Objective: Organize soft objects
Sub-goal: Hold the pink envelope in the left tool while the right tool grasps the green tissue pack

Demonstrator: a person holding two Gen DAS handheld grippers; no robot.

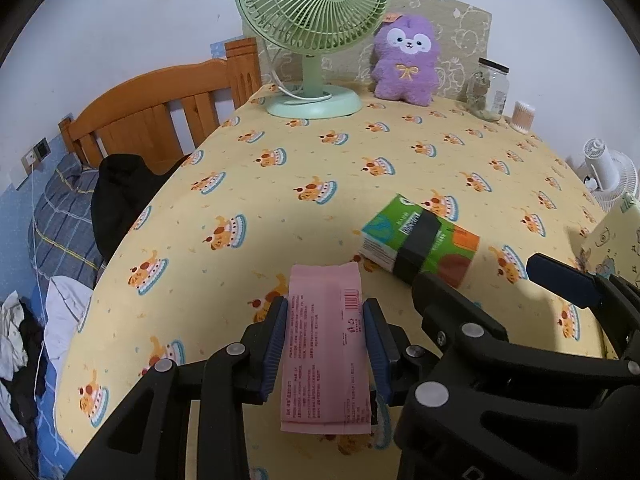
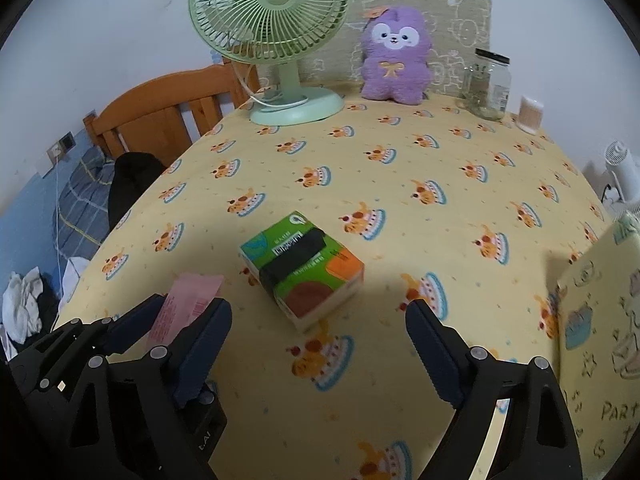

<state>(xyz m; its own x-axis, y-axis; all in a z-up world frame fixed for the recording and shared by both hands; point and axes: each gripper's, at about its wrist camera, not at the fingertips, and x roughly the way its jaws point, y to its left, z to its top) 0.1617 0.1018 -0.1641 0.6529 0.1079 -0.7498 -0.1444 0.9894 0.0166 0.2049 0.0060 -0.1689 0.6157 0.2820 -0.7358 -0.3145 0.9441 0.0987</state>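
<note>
Nearest, at 6 o'clock in the left wrist view: left tool (image 1: 325, 350) clamped on the pink tissue pack (image 1: 324, 344), blue pads pressing both long edges, pack pointing forward over the counter (image 1: 248, 184). Held at mid-length, probably so the soft pack does not droop or slip out.

Just beside, toward 3 o'clock: right tool (image 2: 320, 344) with jaws wide apart, nothing between them. In the right wrist view, aimed toward the green tissue pack (image 2: 304, 268) at 12 o'clock from its fingertips, near but apart. Spread wide likely to take the pack across its broad side. Seems the next pick, only a judgement.

Green tissue pack flat on the yellow cake-print cloth, turned slightly askew, dark band across the middle. At 3 o'clock, the edge of a yellow printed bag or box (image 2: 600, 328), maybe the place for collecting; not possible to tell.

Far, at 12 o'clock against the wall: green fan (image 2: 276, 44), purple plush toy (image 2: 394, 56) sitting upright, leaning on the beige backing, then glass jar (image 2: 488, 84) and a small cotton swab container (image 2: 530, 114). Plush also soft, not yet handled, well apart from both tools.
</note>
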